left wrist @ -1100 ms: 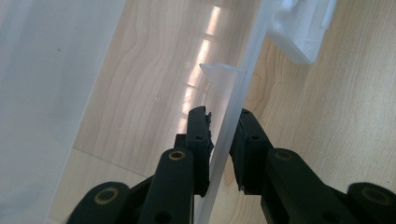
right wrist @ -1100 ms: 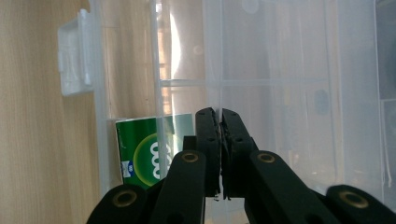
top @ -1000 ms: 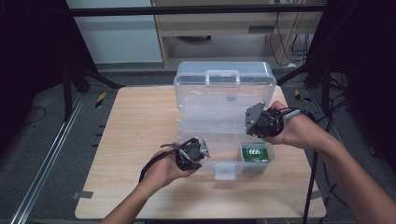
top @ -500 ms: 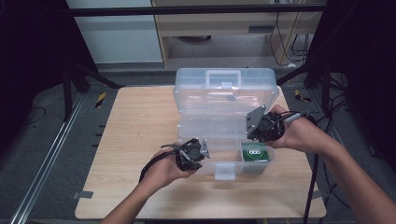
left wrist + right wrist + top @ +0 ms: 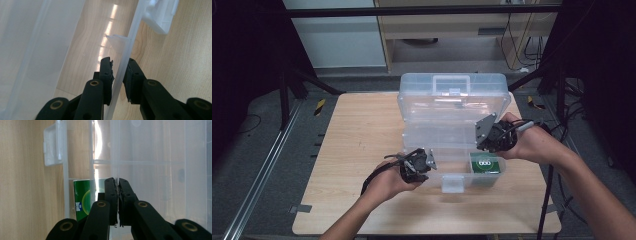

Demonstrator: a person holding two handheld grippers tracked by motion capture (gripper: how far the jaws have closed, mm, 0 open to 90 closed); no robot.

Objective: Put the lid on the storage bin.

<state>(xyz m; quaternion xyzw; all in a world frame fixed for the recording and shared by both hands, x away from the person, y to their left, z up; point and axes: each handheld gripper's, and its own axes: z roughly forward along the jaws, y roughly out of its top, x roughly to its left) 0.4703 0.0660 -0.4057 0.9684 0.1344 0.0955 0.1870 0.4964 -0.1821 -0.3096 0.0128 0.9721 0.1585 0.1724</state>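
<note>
A clear plastic box (image 5: 447, 102) stands open on the wooden table, its lid with a handle leaning back. A green packet (image 5: 486, 164) lies in the front right compartment. My left gripper (image 5: 428, 161) is at the box's front left. In the left gripper view it (image 5: 120, 62) is shut on the thin front wall (image 5: 130, 40), one jaw inside and one outside. My right gripper (image 5: 486, 140) is at the box's right side. In the right gripper view it (image 5: 118, 181) is shut on a thin clear wall (image 5: 117, 157), with the packet (image 5: 83, 197) just beyond on the left.
A white latch (image 5: 452, 183) hangs from the box's front wall, also seen as the latch (image 5: 160, 15) and the latch (image 5: 51, 145). Bare wood of the table (image 5: 357, 135) lies left of the box. Black stands and cables ring the table.
The clear lid has tipped back and lies flatter than a second ago. Both hands and grippers have kept their places.
</note>
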